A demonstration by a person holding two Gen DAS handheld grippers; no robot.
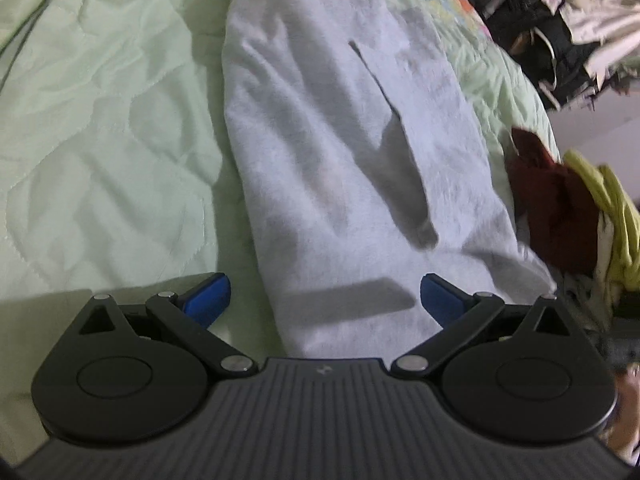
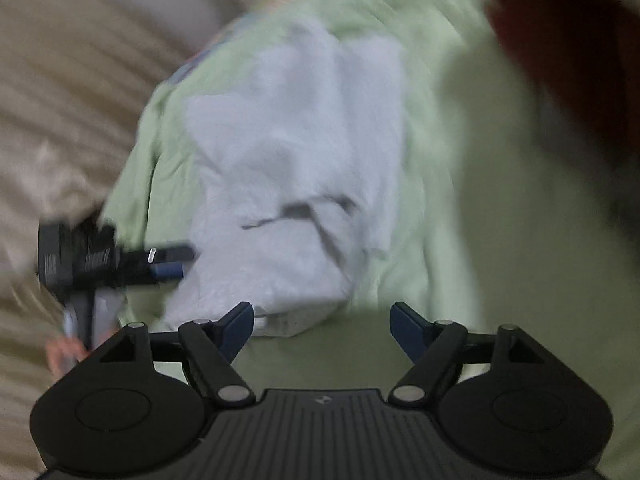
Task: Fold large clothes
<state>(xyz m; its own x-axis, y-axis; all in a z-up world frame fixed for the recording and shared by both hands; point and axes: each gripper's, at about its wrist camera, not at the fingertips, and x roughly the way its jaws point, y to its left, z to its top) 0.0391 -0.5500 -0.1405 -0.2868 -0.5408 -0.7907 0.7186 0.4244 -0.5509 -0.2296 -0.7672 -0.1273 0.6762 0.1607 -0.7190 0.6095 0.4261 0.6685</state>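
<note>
A light grey garment lies folded lengthwise on the pale green quilt, running away from the camera. My left gripper hovers over its near end, open, blue pads wide apart with cloth beneath them, not pinched. In the blurred right wrist view the same grey garment lies bunched on the quilt. My right gripper stands open just short of its near edge, nothing between the fingers. The left gripper shows at the garment's left side, with a hand below it.
A dark red cloth and a yellow-green cloth lie heaped at the quilt's right edge. Dark and pale clothes pile up at the far right. A beige cover lies left of the quilt. A red blur fills the upper right.
</note>
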